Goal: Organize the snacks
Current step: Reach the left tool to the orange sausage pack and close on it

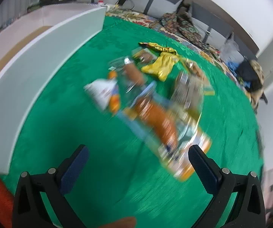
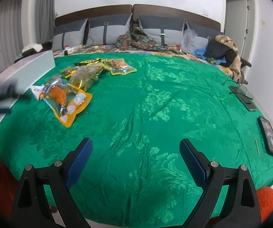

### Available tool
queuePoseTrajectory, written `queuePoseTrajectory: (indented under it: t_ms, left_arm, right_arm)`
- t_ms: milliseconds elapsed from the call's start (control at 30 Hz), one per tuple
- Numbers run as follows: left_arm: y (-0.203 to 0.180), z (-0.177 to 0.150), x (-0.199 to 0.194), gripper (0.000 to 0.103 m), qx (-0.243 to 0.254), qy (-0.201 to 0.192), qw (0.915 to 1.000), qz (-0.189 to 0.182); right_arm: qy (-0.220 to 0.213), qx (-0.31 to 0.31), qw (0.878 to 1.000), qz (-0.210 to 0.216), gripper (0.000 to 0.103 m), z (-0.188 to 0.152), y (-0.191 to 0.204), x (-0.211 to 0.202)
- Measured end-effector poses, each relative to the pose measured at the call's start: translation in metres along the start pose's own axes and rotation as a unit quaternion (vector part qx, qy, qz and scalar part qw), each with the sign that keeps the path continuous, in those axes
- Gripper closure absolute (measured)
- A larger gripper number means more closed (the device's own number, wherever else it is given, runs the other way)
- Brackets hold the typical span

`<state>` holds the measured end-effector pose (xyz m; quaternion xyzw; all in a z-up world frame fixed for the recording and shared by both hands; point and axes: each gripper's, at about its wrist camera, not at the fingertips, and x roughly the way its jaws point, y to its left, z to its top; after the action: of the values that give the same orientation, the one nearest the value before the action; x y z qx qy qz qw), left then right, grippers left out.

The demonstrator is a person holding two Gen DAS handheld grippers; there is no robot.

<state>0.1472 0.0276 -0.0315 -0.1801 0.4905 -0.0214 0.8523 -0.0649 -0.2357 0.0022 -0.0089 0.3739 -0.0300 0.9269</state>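
Both grippers are up over the green bedspread [image 2: 155, 95], and neither has anything in it. The left gripper [image 1: 138, 163] has its blue-padded fingers [image 1: 75, 167] spread wide, aimed at the snack pile in the middle of its frame. That view is smeared with blur, so detail is thin. The right gripper [image 2: 136, 157] has its fingers equally wide apart, over bare spread in the lower centre of its frame, well apart from the snacks.

The snacks lie in a loose heap at the upper left of the right wrist view, just beside a long white box [image 2: 22, 72] along the bed's left edge. Nearest is an orange-bordered clear pouch [image 2: 70, 102] with an orange snack inside. Behind it sit a crinkly clear bag [image 2: 85, 76], a yellow foil packet [image 2: 92, 62] and another clear pouch with a yellow rim [image 2: 121, 66]. A small white packet [image 2: 37, 92] lies against the box side.

Handling call: these look light, floppy and slick, film and foil that will buckle and slide rather than hold shape. The contents may crush, so a gentle pinch seems wise. Best hold, I'd say, is the flat sealed border of the orange-bordered pouch, at its near corner. It overlaps its neighbours, so lifting it may drag them.
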Motion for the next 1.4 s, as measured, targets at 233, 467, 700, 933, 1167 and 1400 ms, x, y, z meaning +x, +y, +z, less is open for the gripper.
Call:
queuePoseTrajectory:
  t_ms: [233,467,700,933,1167,1400]
  left_arm:
    - [-0.051,0.022,0.076,0.000,0.006,0.055,0.9896,0.133]
    - [-0.021,-0.006,0.077,0.000,0.033,0.064,0.9890,0.129]
    - [-0.009,-0.010,0.067,0.000,0.103,0.087,0.9850,0.108]
    - [0.001,-0.005,0.064,0.000,0.180,0.125,0.9726,0.077]
    - [0.009,0.016,0.057,0.000,0.131,0.178,0.9738,0.054]
    - [-0.032,0.012,0.078,0.000,0.221,0.150,0.9603,0.081]
  right_arm:
    - [0.002,0.003,1.000,0.012,0.008,0.000,-0.004,0.000]
    - [-0.005,0.025,0.999,0.022,0.008,0.002,-0.020,-0.004]
    - [0.015,0.072,0.997,0.033,0.008,0.001,-0.039,0.009]
    - [0.014,0.092,0.995,0.026,0.008,0.001,-0.052,0.006]
    - [0.018,0.100,0.995,0.023,0.008,0.001,-0.054,0.008]
    - [0.015,0.081,0.996,0.022,0.008,0.001,-0.048,0.005]
